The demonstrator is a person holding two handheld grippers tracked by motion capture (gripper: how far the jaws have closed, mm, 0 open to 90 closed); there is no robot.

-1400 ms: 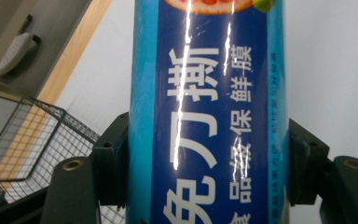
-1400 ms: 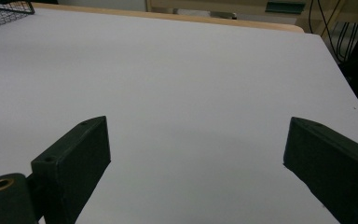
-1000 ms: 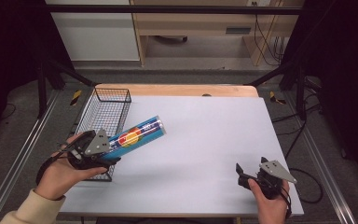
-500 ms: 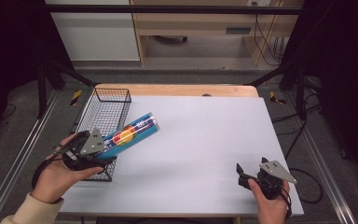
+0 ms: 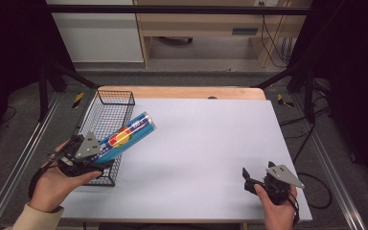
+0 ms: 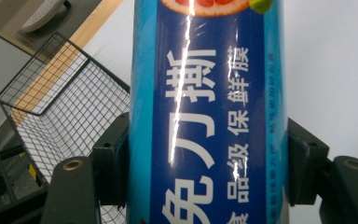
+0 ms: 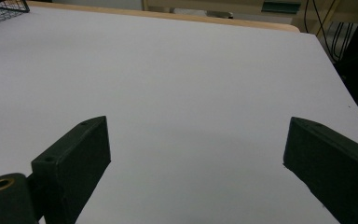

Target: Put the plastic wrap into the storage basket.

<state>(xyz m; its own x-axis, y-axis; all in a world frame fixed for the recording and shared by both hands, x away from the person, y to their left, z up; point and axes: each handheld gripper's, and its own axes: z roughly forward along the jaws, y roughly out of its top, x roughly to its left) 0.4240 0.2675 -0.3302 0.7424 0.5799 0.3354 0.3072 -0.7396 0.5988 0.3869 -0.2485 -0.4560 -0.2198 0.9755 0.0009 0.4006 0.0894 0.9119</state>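
Left gripper [image 5: 106, 154] carried the blue tube [image 5: 126, 135] leftward over the basket [image 5: 106, 111].

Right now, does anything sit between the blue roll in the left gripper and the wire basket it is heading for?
Nothing visible does. The left gripper is clamped on the blue roll, which slants above the wire basket and its right rim. The mesh floor that shows in the left gripper view looks bare.

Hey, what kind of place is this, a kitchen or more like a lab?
Most likely a lab or recording workspace, not a kitchen. A plain white table stands inside a metal rail frame, loose cables hang by a workbench behind, and the surroundings are curtained dark.
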